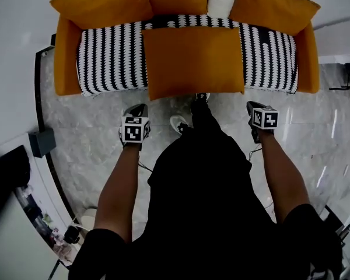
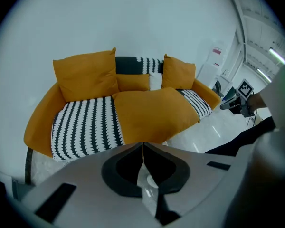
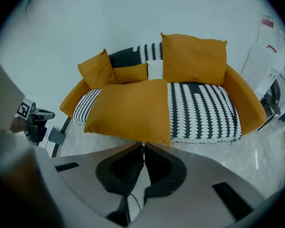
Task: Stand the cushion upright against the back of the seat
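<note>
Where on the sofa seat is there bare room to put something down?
The striped seat is bare either side of the flat cushion, out to each armrest. The back is crowded: two big cushions in the corners, two small ones between.

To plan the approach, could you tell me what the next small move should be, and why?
Probably open both jaws and reach for the front edge of the big cushion: it lies flat on the striped seat, overhanging its front, while the left gripper and right gripper are shut, empty and short of it.
</note>
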The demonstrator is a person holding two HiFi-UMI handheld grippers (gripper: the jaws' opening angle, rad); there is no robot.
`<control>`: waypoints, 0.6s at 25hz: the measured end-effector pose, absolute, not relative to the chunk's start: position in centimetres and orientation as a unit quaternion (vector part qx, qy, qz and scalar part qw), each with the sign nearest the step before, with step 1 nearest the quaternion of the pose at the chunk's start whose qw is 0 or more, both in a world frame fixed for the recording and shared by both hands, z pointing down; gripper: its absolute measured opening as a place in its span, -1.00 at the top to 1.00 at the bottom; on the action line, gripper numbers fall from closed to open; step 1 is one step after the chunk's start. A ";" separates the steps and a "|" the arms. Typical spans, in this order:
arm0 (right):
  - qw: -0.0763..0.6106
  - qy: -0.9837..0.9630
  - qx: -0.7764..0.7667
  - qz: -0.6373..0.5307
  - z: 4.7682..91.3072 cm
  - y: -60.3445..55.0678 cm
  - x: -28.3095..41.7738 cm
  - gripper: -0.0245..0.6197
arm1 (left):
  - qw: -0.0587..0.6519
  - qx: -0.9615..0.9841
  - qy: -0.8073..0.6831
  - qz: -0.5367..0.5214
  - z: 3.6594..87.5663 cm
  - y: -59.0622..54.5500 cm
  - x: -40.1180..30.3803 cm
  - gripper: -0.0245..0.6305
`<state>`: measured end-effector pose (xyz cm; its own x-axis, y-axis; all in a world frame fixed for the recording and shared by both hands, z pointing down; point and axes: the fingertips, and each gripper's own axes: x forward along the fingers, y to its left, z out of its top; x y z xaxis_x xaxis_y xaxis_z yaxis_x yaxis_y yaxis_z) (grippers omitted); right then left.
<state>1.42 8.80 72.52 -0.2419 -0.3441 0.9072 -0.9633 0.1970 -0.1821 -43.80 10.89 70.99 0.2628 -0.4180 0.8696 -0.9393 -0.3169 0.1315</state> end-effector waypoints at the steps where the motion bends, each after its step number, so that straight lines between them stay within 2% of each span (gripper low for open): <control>1: 0.390 -0.671 0.482 0.407 73.6 8.8 1.5 0.79 | 0.346 0.713 -0.468 0.390 72.3 10.9 -44.0 0.87; 12: 0.492 -0.649 0.445 0.373 82.3 7.6 3.2 0.77 | 0.385 0.660 -0.446 0.465 82.9 12.0 -46.0 0.86; 13: 0.502 -0.649 0.440 0.365 83.0 7.3 3.5 0.73 | 0.386 0.658 -0.443 0.472 83.7 12.1 -46.2 0.84; 15: 0.523 -0.647 0.427 0.356 84.4 6.9 4.2 0.60 | 0.390 0.653 -0.438 0.480 85.2 12.3 -46.3 0.63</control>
<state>4.16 6.91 84.37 -0.0889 -0.1808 0.9795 -0.9239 0.3823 -0.0133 -46.34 12.31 85.21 0.1563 -0.1977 0.9677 -0.9459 -0.3119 0.0891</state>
